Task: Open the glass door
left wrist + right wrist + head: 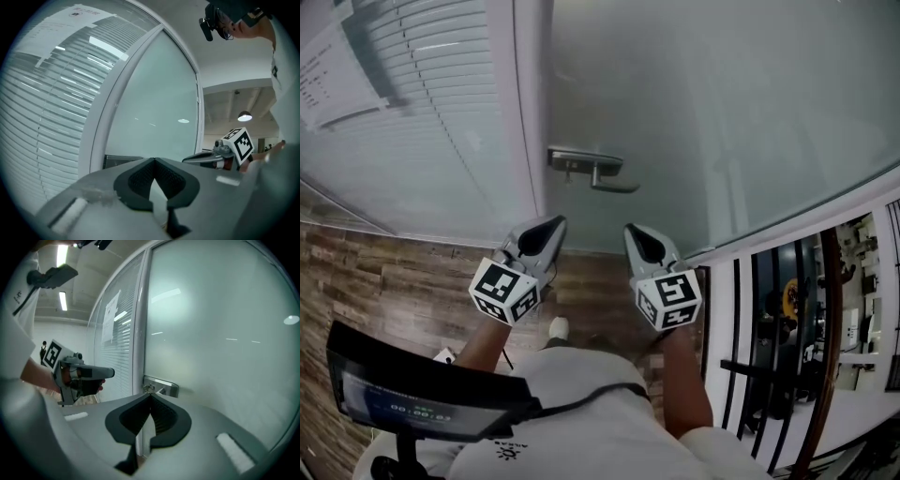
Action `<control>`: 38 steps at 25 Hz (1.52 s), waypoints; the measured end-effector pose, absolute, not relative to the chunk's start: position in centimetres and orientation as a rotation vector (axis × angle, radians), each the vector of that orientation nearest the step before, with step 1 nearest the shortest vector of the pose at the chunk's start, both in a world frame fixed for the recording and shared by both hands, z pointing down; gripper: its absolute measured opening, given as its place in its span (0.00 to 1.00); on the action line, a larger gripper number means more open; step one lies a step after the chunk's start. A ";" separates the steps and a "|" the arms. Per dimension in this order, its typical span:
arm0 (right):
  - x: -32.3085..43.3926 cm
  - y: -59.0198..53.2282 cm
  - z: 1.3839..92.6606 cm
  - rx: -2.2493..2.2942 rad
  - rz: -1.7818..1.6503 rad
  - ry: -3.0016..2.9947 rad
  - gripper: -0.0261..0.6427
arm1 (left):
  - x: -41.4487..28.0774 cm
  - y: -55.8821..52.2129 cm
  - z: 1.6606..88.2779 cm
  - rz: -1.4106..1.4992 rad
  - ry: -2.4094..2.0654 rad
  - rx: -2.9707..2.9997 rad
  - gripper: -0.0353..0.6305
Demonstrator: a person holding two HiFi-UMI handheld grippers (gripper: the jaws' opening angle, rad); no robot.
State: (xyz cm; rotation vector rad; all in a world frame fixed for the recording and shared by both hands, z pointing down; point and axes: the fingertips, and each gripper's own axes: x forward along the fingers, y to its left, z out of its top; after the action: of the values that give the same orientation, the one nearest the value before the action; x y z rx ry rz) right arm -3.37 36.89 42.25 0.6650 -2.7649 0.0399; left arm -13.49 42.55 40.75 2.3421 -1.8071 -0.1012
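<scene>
Frosted glass door, metal lever handle, left gripper and right gripper fingers closed, empty

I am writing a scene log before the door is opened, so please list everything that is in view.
glass door: one, frosted grey-green, ahead
door handle: one, silver, at the door's left edge
blinds: one set, white, behind the left panel
paper sheet: one, white, on the left panel
floor: one, brown wood, below
screen: one, dark, bottom left
left gripper: one, grey, jaws together, empty, before the door
right gripper: one, grey, jaws together, empty, facing the handle
</scene>
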 end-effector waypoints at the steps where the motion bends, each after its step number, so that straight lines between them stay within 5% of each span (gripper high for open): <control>1: -3.9 36.3 42.5 0.651 -0.006 -2.743 0.05 | -13.6 42.1 40.8 -0.101 -1.800 2.341 0.06; 15: -5.7 26.6 47.1 0.560 -0.603 -2.355 0.06 | -14.3 38.2 42.3 -0.063 -1.847 2.253 0.06; 18: -5.8 26.1 48.6 0.444 -0.720 -2.280 0.25 | -14.4 37.7 42.7 -0.063 -1.867 2.222 0.06; 22: -6.0 25.3 50.0 0.379 -0.868 -2.182 0.33 | -14.2 37.1 43.2 -0.052 -1.882 2.193 0.06; 28: -7.9 26.0 51.1 0.368 -1.042 -2.111 0.32 | -14.1 36.8 43.0 -0.047 -1.916 2.175 0.06; 30: -8.1 25.8 51.1 0.416 -1.059 -2.107 0.25 | -14.2 37.0 42.9 -0.046 -1.931 2.166 0.06; 38: -8.1 25.7 51.0 0.516 -0.897 -2.261 0.27 | -14.2 38.0 43.3 -0.033 -1.944 2.136 0.06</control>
State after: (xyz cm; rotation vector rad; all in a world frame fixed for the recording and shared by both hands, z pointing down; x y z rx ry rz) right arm -8.07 25.69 51.01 0.5159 -2.2612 -0.8972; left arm -14.22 38.03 43.31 2.1364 -1.9440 -0.0333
